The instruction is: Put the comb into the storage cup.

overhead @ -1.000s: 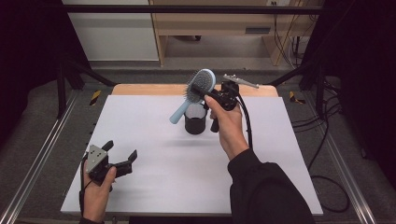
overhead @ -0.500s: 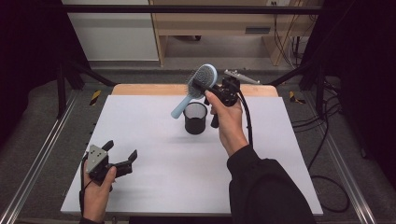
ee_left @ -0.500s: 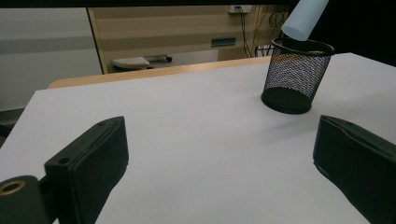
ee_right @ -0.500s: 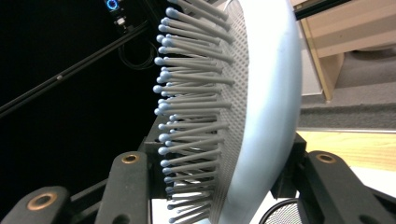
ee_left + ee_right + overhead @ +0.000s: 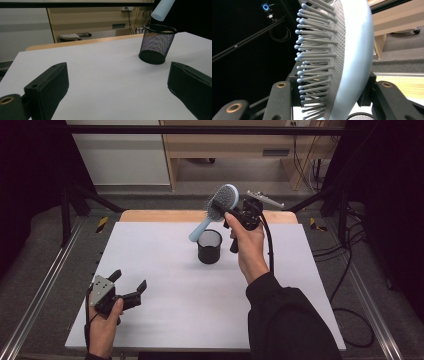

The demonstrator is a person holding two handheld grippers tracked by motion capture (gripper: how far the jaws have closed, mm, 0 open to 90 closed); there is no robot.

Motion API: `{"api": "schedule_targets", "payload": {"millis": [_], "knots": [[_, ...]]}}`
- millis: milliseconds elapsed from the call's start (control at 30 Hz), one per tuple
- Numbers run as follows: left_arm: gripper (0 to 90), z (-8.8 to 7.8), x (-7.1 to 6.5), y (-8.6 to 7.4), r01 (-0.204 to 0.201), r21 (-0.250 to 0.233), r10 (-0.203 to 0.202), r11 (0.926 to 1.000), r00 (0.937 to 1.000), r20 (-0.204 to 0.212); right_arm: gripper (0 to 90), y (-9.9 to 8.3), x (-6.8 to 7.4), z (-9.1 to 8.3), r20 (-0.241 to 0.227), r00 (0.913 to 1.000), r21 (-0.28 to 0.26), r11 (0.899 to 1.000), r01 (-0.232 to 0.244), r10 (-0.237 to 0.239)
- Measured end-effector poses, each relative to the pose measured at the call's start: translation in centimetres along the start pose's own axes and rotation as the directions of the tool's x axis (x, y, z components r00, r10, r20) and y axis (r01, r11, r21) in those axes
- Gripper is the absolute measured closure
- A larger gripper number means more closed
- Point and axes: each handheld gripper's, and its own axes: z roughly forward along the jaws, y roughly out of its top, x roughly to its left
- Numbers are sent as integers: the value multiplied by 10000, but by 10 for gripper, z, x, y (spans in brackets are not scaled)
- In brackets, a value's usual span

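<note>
right gripper [image 5: 231, 215] fingers clamp the blue hairbrush [image 5: 220, 206] above the mesh cup [image 5: 209, 246]; left gripper [image 5: 131, 285] fingers apart.

I am working in what looks like a lab set up for recording. My white worktop [image 5: 165, 270] sits inside a black metal frame [image 5: 200, 130], with aluminium rails [image 5: 37, 295] along its sides and grey carpet [image 5: 60, 265] beneath. Black drapes [image 5: 385, 180] close off both sides. Loose cables [image 5: 345, 255] trail over the floor, and a plain wooden desk [image 5: 225, 145] stands beyond with more wiring hanging behind it.
</note>
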Motion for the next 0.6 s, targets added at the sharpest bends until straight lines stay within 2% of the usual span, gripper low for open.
{"api": "schedule_targets", "payload": {"millis": [167, 400, 600], "knots": [[33, 0, 2, 0, -109, -176, 110, 9998, 9999, 25, 525, 2, -5, -3, 113, 9999, -71, 10000, -46, 47], [32, 1, 8, -1, 76, -259, -77, 9996, 10000, -20, 524, 5, -10, -7, 177, 9998, -202, 9998, 8, -5], [32, 1, 9, -2, 139, -259, -138, 9996, 9999, 21, 524, 7, -16, -9, 474, 9988, -160, 9998, 126, -119]]}}
